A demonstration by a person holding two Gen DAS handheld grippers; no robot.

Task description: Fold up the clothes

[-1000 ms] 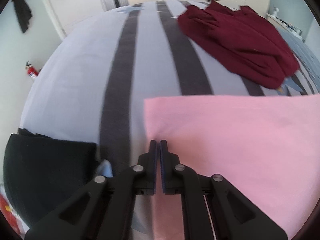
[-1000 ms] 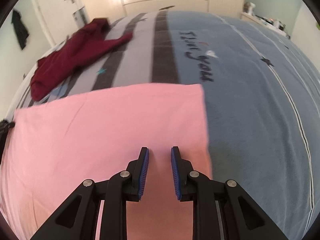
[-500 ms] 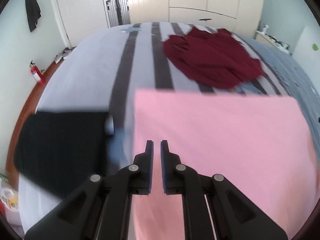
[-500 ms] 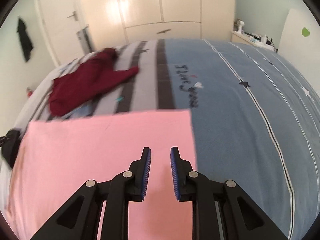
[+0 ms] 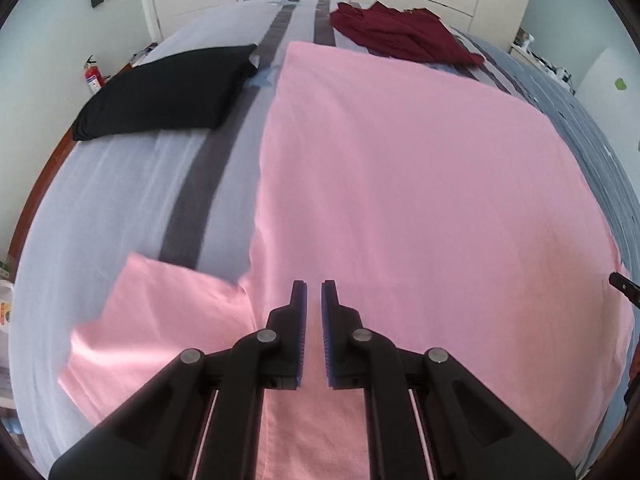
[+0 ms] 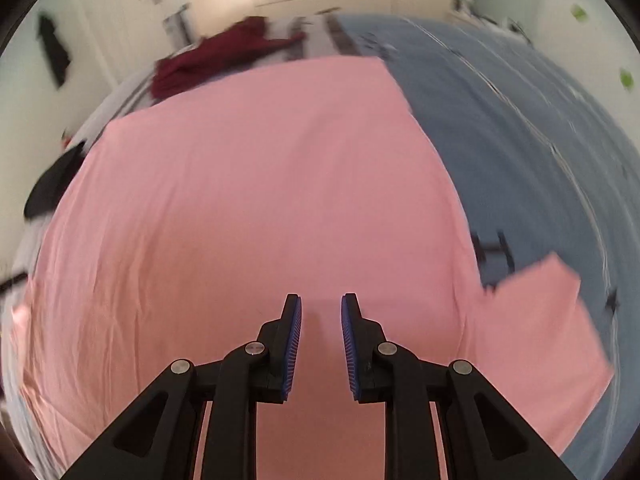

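A pink T-shirt (image 5: 400, 184) lies spread flat on the bed (image 5: 120, 200), directly beneath and ahead of both my grippers. Its long axis runs straight away from me: the straight hem forms the far edge, towards the cupboards, and the shoulder end is nearest me. One short sleeve (image 5: 160, 320) sticks out to the left in my left view, and the other sleeve (image 6: 540, 320) sticks out to the right in my right view, so the sleeves lie crosswise to the body of the shirt.

My left gripper (image 5: 314, 292) hangs over the near left part of the shirt, close to where the left sleeve joins. Its jaws are closed to a thin slit, with nothing pinched between them. My right gripper (image 6: 320, 308) hangs over the near right part of the shirt. Its jaws stand a little apart, a narrow gap with only pink cloth visible below it, and they hold nothing. Whether either set of tips touches the fabric, I cannot tell.

To the far left of the shirt lies a folded black garment (image 5: 168, 88). Beyond the hem, a crumpled dark red garment (image 5: 400, 32) lies near the far end. The bedcover is pale with dark stripes on the left and blue on the right.
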